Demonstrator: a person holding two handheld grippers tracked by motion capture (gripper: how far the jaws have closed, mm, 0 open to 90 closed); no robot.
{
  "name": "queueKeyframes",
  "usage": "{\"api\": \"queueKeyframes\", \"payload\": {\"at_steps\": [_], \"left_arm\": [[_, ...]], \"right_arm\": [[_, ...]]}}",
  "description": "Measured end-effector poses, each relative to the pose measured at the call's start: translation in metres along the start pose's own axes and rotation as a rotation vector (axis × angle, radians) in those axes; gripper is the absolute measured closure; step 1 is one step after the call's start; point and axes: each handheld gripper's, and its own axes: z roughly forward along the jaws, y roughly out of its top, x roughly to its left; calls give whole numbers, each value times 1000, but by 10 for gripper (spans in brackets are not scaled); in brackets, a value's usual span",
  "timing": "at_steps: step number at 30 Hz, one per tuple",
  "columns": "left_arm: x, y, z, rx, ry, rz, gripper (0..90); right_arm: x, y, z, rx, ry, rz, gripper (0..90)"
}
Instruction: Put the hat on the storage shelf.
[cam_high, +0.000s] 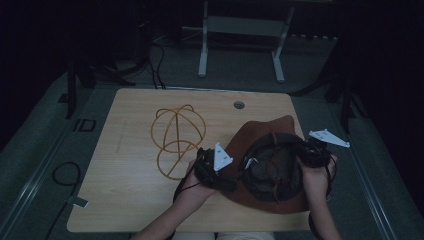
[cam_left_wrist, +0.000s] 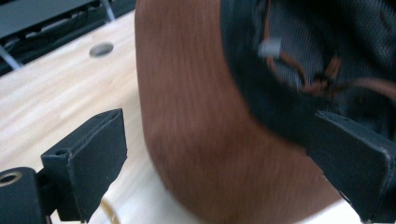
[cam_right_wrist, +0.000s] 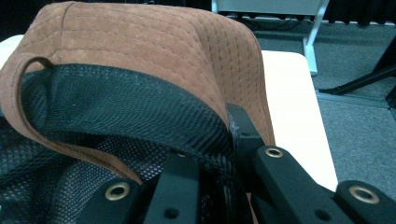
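Note:
A brown suede hat (cam_high: 270, 134) with a black mesh lining is held upside down above the right part of the wooden table (cam_high: 125, 190). My right gripper (cam_high: 306, 152) is shut on its right rim; in the right gripper view the jaws (cam_right_wrist: 215, 149) pinch the black mesh edge of the hat (cam_right_wrist: 154, 51). My left gripper (cam_high: 236, 174) is at the hat's left side. Its jaws (cam_left_wrist: 226, 140) stand wide apart around the brim of the hat (cam_left_wrist: 196, 116). The left pad is clear of the suede and the right one lies against the black inner band.
A golden wire hat stand (cam_high: 176, 135) stands on the table left of the hat. A round cable hole (cam_high: 239, 105) is near the far edge. Beyond the table stand a white desk frame (cam_high: 240, 30) and dark tripod legs; a cable loop (cam_high: 65, 175) lies on the floor at left.

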Motion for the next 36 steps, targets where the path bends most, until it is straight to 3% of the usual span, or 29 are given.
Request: {"api": "queueKeyframes", "payload": {"at_steps": [5, 7, 13, 14, 16, 21, 23, 24, 26, 28, 29, 31, 34, 36], "left_arm": [[-5, 20, 16, -11, -14, 17, 55], [-7, 34, 30, -9, -8, 16, 55], [-7, 49, 53, 30, 47, 1, 63], [-7, 51, 63, 46, 77, -16, 63], [-7, 51, 67, 56, 78, -26, 63], [-5, 47, 85, 109, 147, -33, 195], [-4, 45, 87, 113, 150, -46, 236], [-3, 45, 89, 123, 145, -52, 299], [-1, 42, 89, 118, 163, -38, 438], [1, 42, 88, 109, 158, -53, 639], [3, 44, 85, 95, 179, -38, 720], [3, 44, 84, 84, 183, -36, 837], [6, 47, 79, 70, 195, -46, 869], [7, 48, 77, 67, 205, -27, 873]], "right_arm": [[1, 3, -3, -10, 5, -1, 841], [2, 4, -4, -13, 13, 4, 841], [5, 6, -5, -10, 19, -6, 841], [5, 6, -4, -9, 18, -10, 841], [6, 6, -4, -8, 19, -11, 841], [9, 7, -7, -10, 33, -17, 841], [10, 7, -8, -11, 37, -20, 841], [13, 7, -9, -4, 33, -44, 842], [14, 6, -9, 10, 41, -38, 841], [13, 6, -10, 12, 45, -36, 842], [14, 4, -12, 14, 58, -28, 841], [18, 1, -12, 15, 69, -39, 840], [23, -4, -15, 14, 77, -52, 839], [24, -5, -16, 22, 94, -54, 833]]}}
